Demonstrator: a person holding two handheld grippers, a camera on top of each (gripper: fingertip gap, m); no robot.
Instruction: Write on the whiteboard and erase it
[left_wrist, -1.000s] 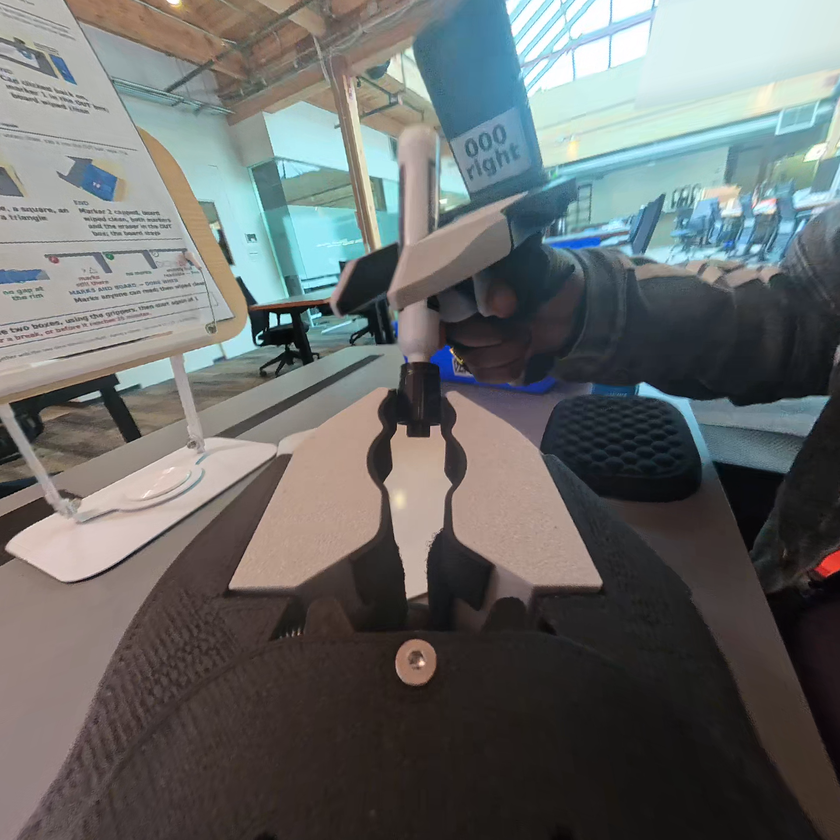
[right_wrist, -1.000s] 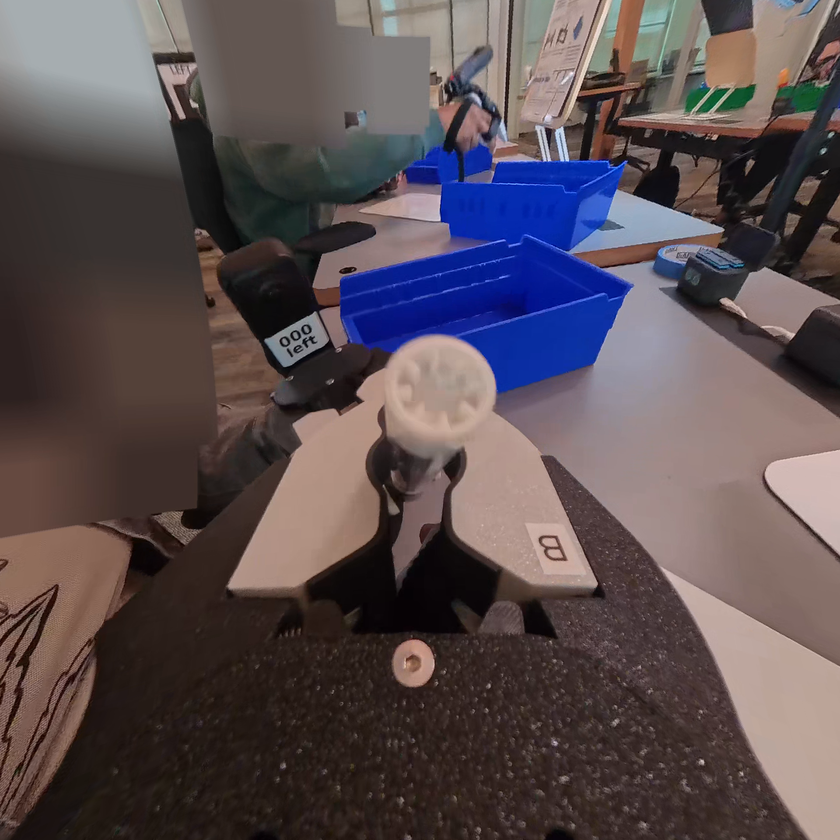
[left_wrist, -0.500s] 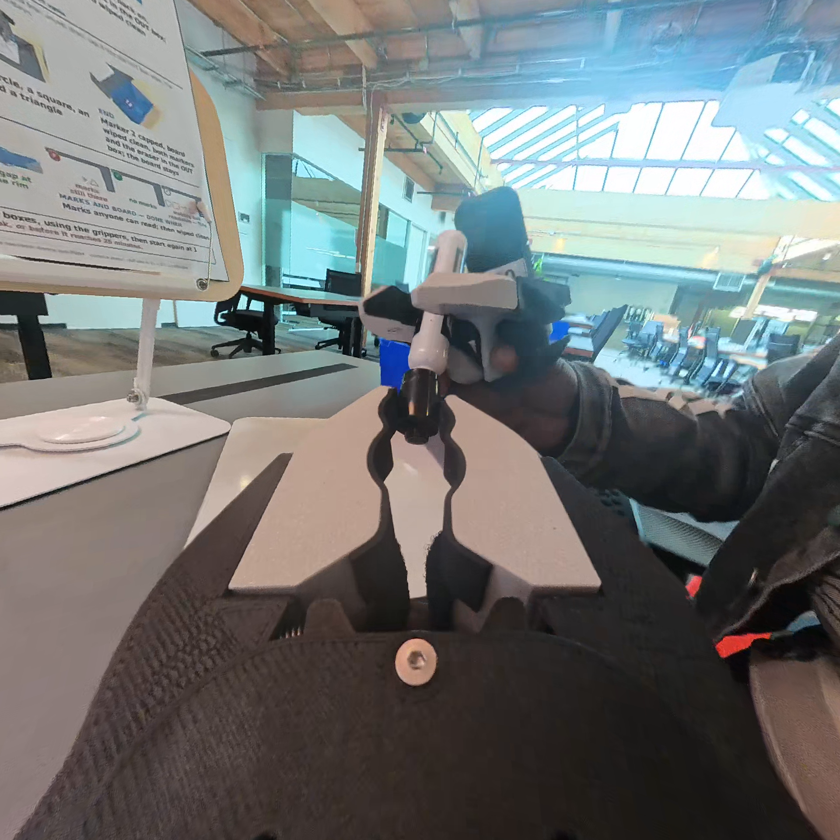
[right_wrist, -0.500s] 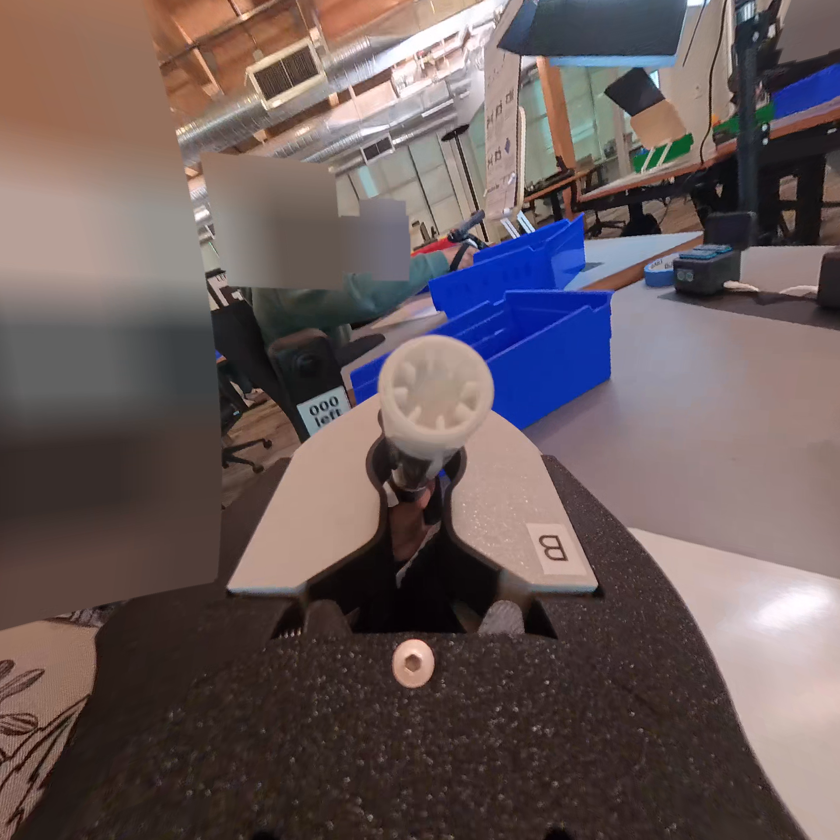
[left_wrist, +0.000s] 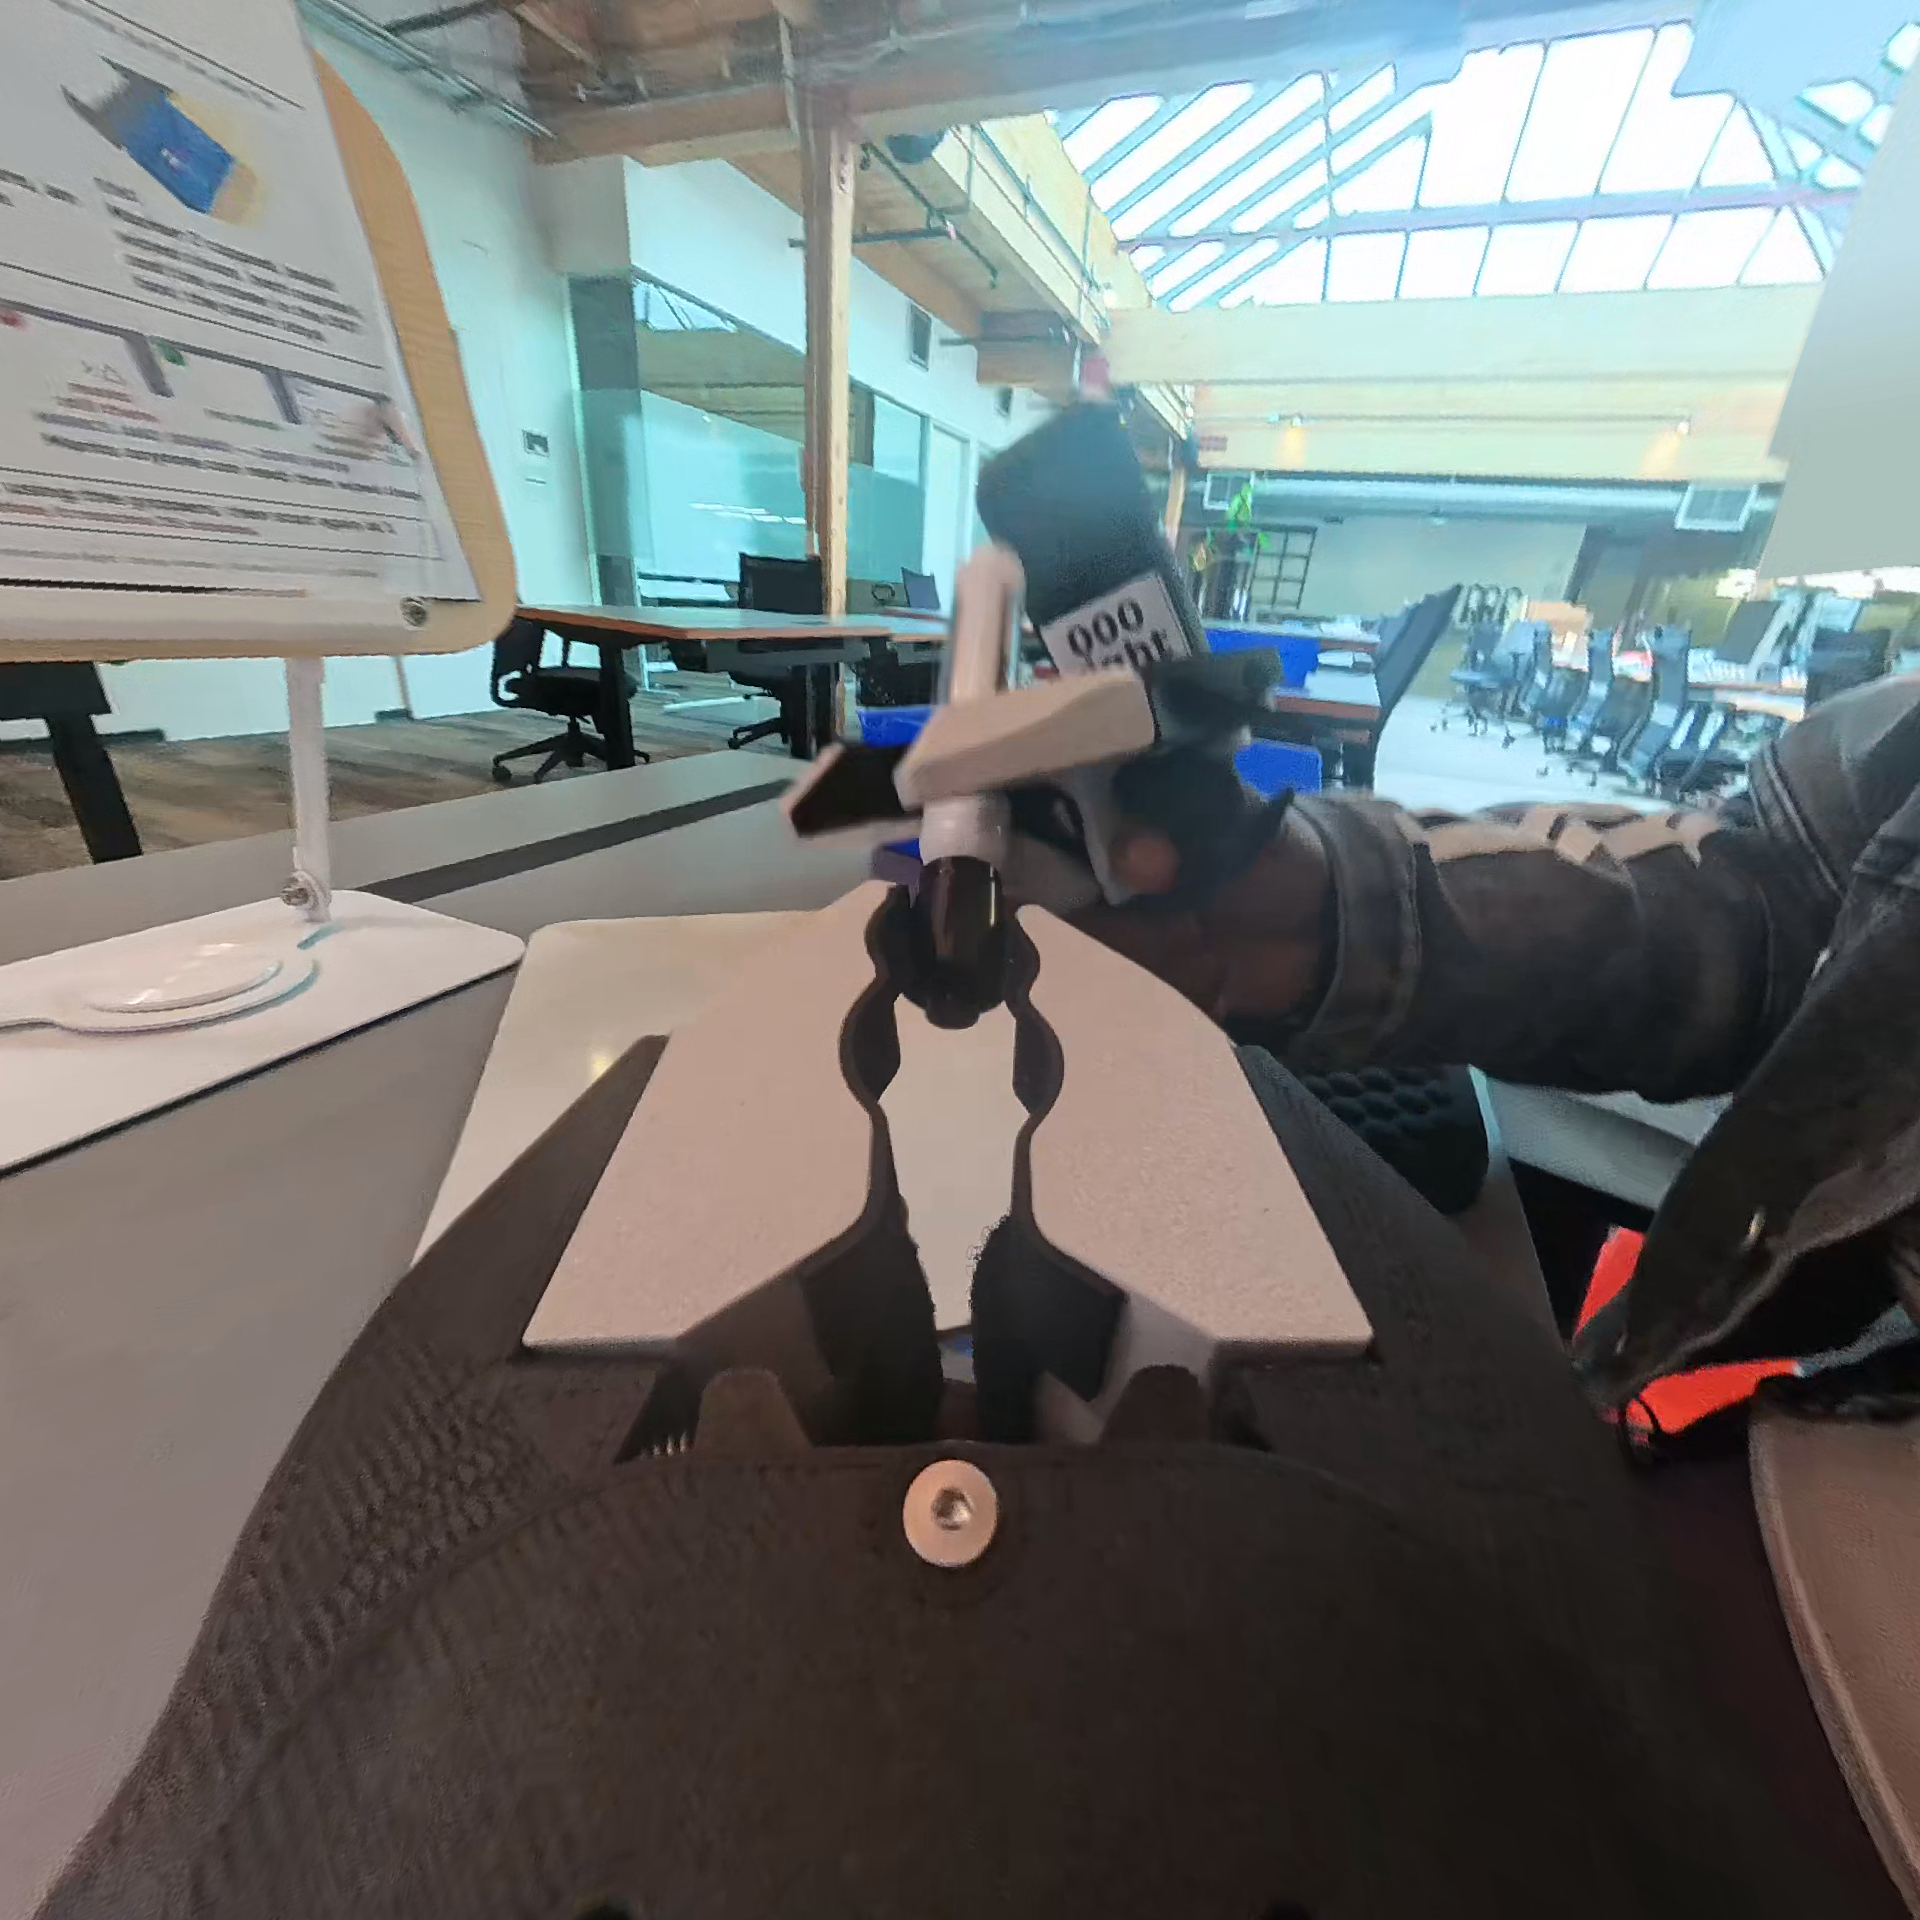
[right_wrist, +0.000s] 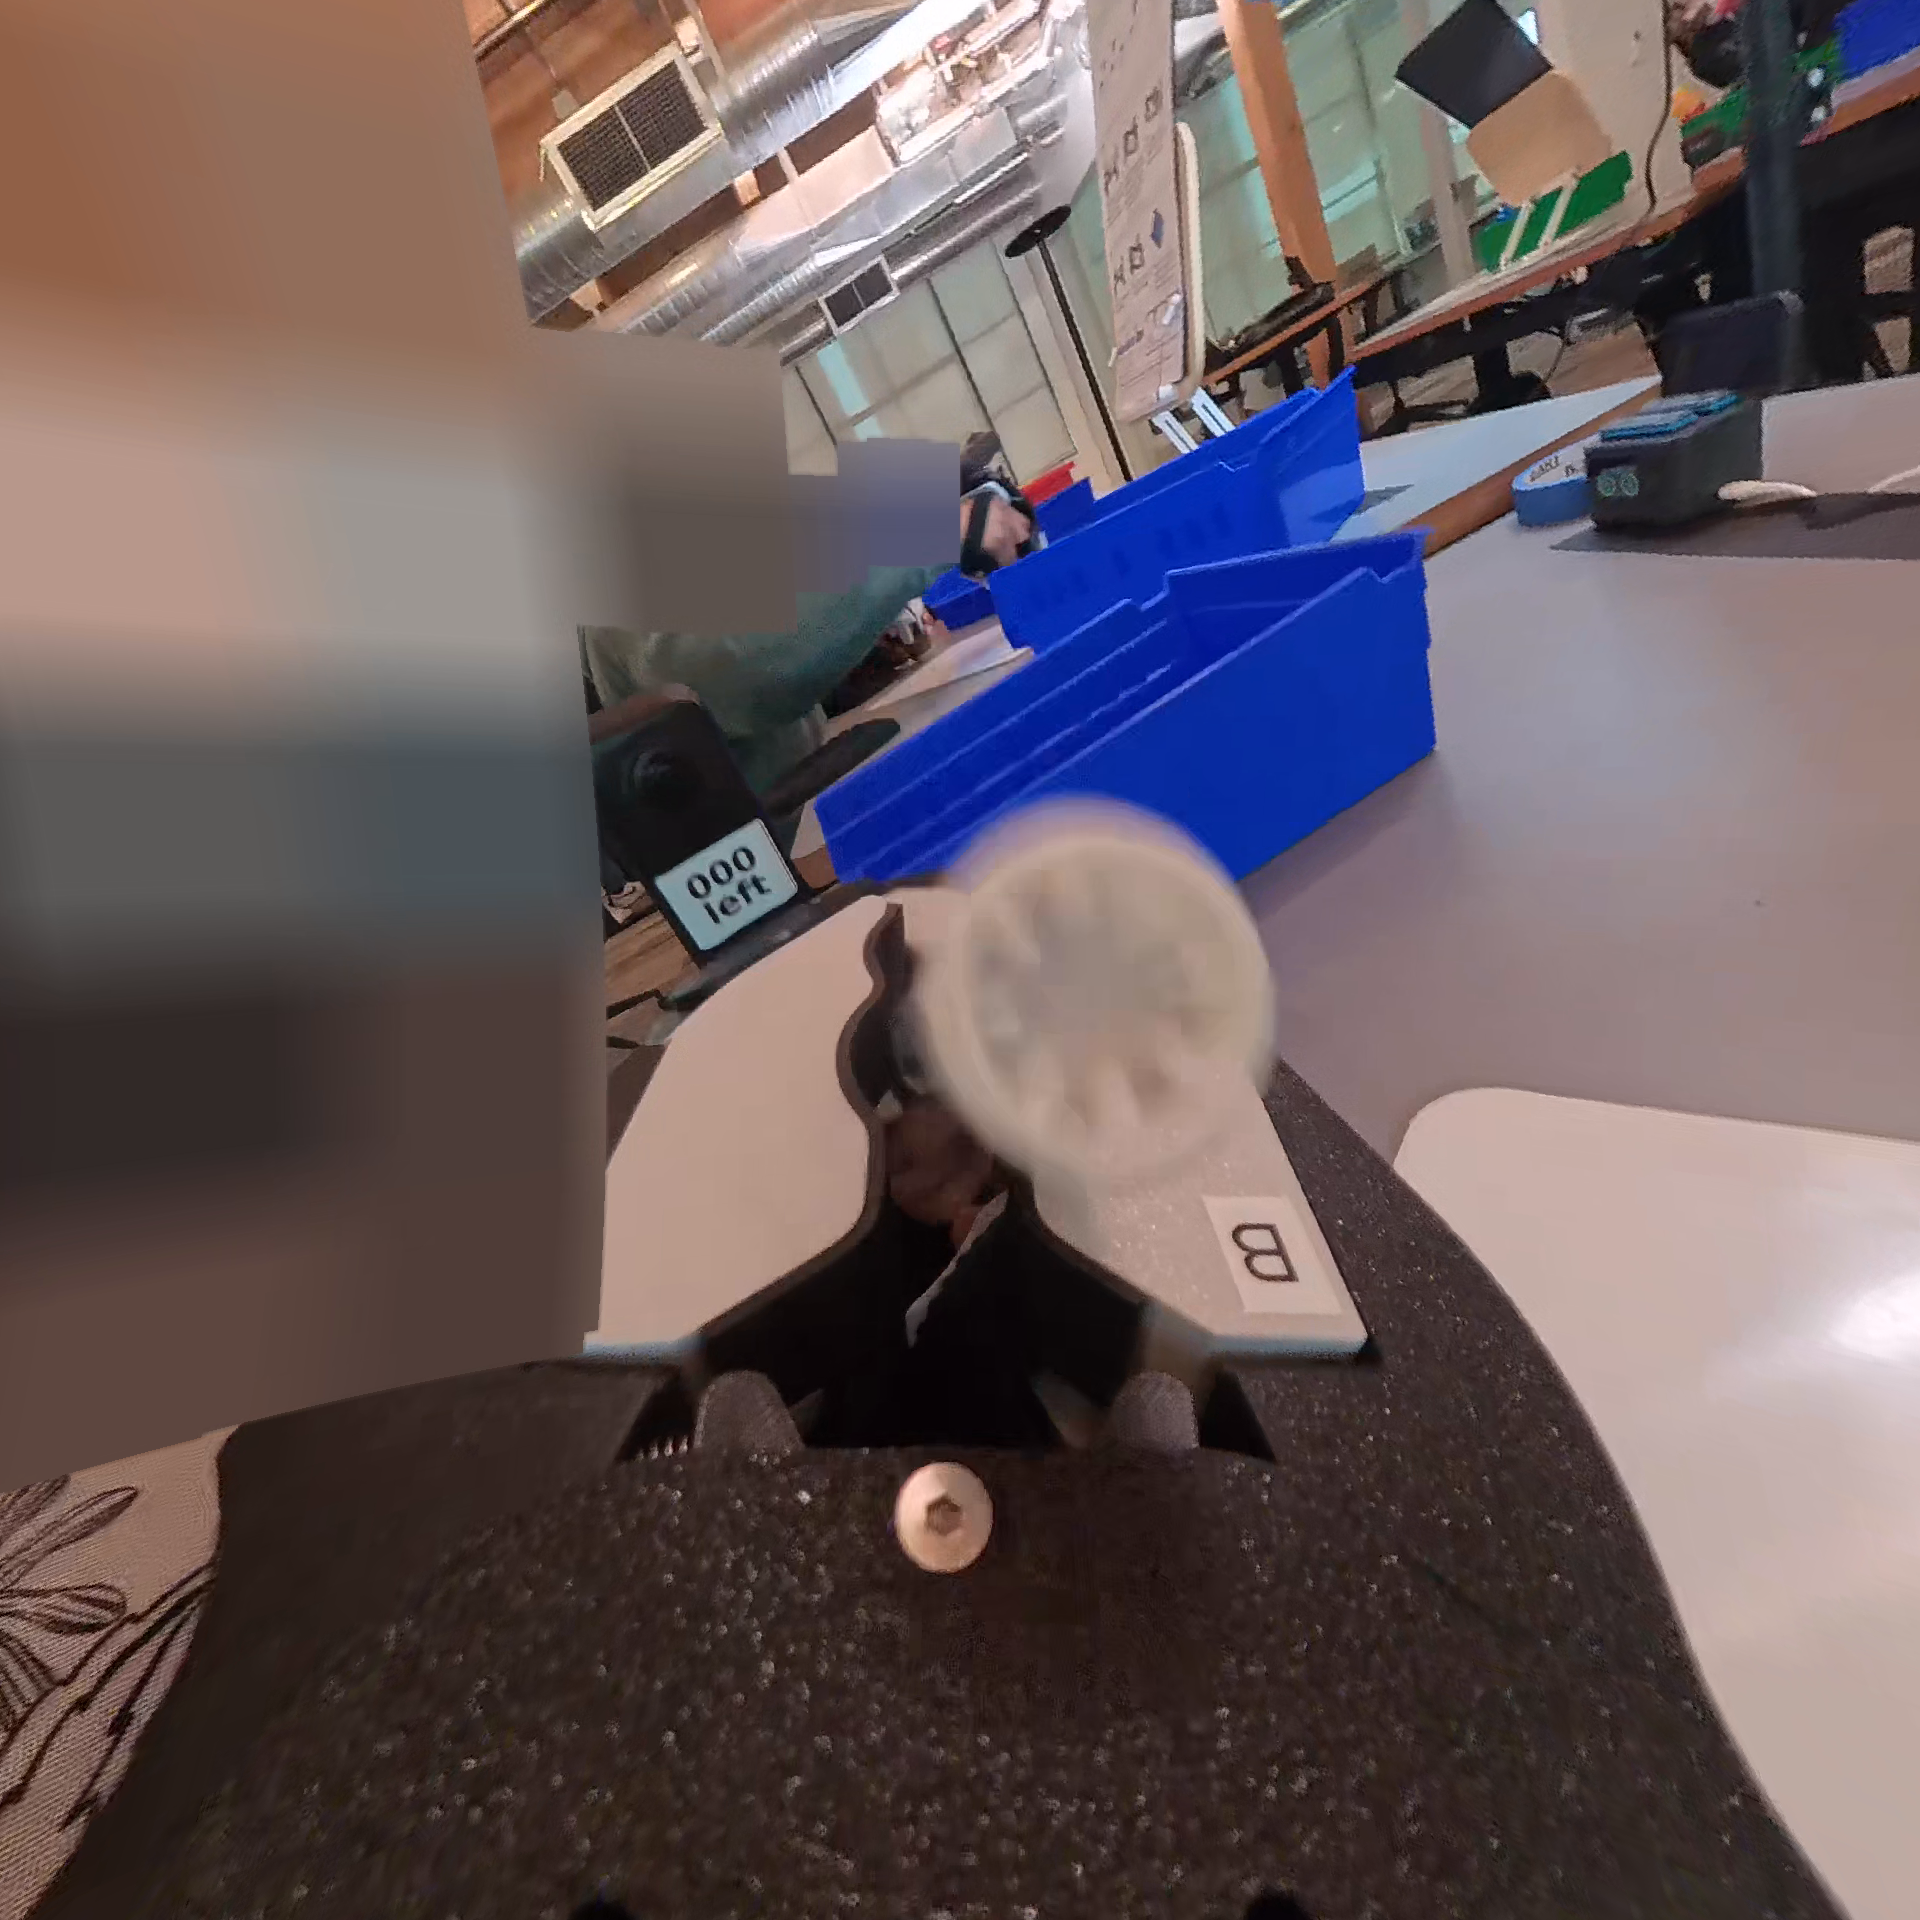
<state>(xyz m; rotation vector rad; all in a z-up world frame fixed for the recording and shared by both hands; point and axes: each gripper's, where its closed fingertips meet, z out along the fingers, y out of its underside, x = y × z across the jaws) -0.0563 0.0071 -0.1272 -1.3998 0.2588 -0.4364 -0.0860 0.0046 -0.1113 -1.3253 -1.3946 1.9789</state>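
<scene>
The white marker with a black cap (left_wrist: 971, 748) is being held up in the air above the flat white whiteboard (left_wrist: 623, 997). Its white body is being squeezed by the right gripper (left_wrist: 914, 774), and its black cap is being pinched by the nearly closed left gripper (left_wrist: 951, 961). Beyond the marker, a blue plastic bin (right_wrist: 1195, 727) is sitting on the grey table (right_wrist: 1610, 727).

Grey table (right_wrist: 1621, 790) carries blue bin (right_wrist: 1195, 727), whiteboard (right_wrist: 1662, 1299), sign stand (left_wrist: 208, 987).
</scene>
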